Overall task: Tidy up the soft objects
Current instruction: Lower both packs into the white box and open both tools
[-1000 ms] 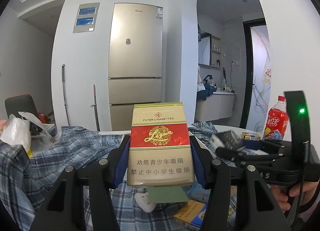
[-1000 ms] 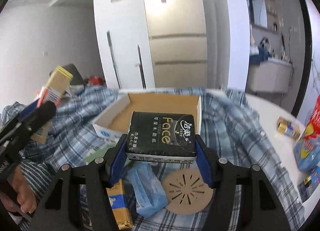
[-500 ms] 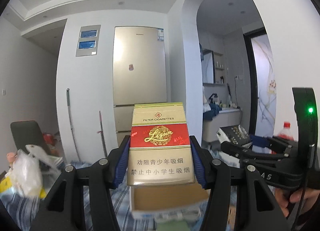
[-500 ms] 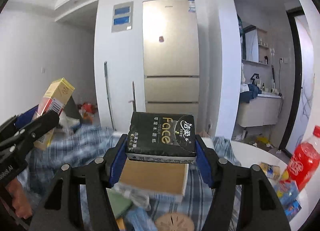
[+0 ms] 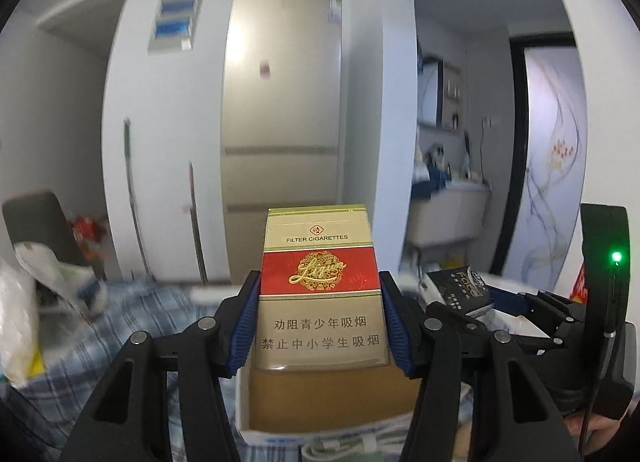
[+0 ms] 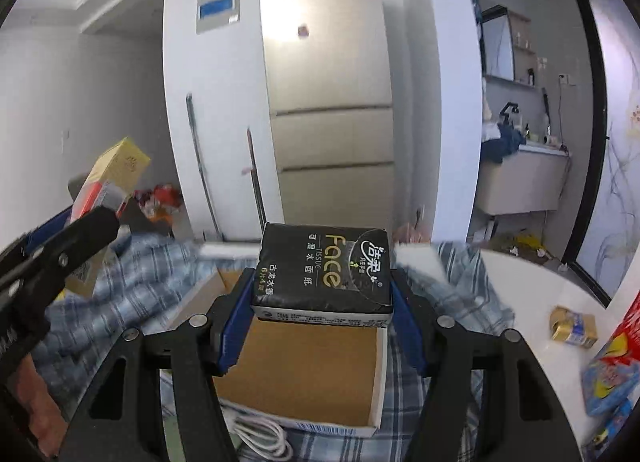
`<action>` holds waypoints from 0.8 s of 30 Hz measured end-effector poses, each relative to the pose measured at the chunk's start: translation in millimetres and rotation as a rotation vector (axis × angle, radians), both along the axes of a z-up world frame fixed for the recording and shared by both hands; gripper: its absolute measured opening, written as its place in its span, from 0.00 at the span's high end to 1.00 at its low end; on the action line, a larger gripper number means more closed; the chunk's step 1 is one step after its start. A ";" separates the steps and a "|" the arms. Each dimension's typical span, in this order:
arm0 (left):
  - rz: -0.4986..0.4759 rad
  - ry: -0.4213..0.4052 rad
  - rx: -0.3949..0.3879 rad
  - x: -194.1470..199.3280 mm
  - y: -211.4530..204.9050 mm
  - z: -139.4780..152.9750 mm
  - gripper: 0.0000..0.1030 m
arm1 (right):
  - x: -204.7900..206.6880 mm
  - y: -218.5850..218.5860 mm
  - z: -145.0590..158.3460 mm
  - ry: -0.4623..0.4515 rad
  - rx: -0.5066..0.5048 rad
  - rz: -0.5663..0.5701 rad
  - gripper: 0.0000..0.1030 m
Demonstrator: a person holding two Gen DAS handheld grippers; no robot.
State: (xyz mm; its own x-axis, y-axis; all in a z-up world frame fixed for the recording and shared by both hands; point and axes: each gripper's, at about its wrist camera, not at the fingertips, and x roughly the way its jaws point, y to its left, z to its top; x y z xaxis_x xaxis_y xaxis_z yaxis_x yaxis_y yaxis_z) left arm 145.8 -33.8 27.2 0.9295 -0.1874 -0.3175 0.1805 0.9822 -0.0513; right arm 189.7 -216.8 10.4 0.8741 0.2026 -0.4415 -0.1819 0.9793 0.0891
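My left gripper (image 5: 320,322) is shut on a gold and red cigarette pack (image 5: 320,290), held upright above an open cardboard box (image 5: 320,402). My right gripper (image 6: 322,310) is shut on a black Face tissue pack (image 6: 322,270), held over the same shallow box (image 6: 304,374), whose brown inside is bare. The right gripper with the tissue pack (image 5: 460,286) shows at the right of the left wrist view. The left gripper with the cigarette pack (image 6: 108,182) shows at the left of the right wrist view.
The box sits on a blue plaid cloth (image 6: 132,282) over a white table (image 6: 540,290). A white cable (image 6: 260,434) lies at the box's near wall. A small gold pack (image 6: 574,326) and a red and blue packet (image 6: 612,370) lie at right. A plastic bag (image 5: 24,302) is at left.
Both grippers rose and tilted up, then came back down over the box. The box now lies right beneath both held packs. Both grips are unchanged.
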 end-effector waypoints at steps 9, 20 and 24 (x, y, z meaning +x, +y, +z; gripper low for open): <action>0.049 0.298 0.008 51.9 10.1 -47.9 0.44 | 19.7 10.3 -49.2 0.247 -0.036 0.061 0.40; 0.027 0.431 0.024 73.5 10.5 -86.2 0.44 | 33.6 7.5 -83.1 0.429 0.003 0.094 0.39; 0.019 0.446 0.036 75.7 9.6 -88.0 0.44 | 39.9 3.7 -89.9 0.461 0.006 0.091 0.39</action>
State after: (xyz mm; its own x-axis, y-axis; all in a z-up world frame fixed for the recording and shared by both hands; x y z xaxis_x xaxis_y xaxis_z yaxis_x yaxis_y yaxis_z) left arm 221.5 -24.2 -60.8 0.7034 -0.1531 -0.6941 0.1306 0.9877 -0.0856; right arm 229.6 -213.1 -79.5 0.5656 0.2727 -0.7783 -0.2069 0.9605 0.1862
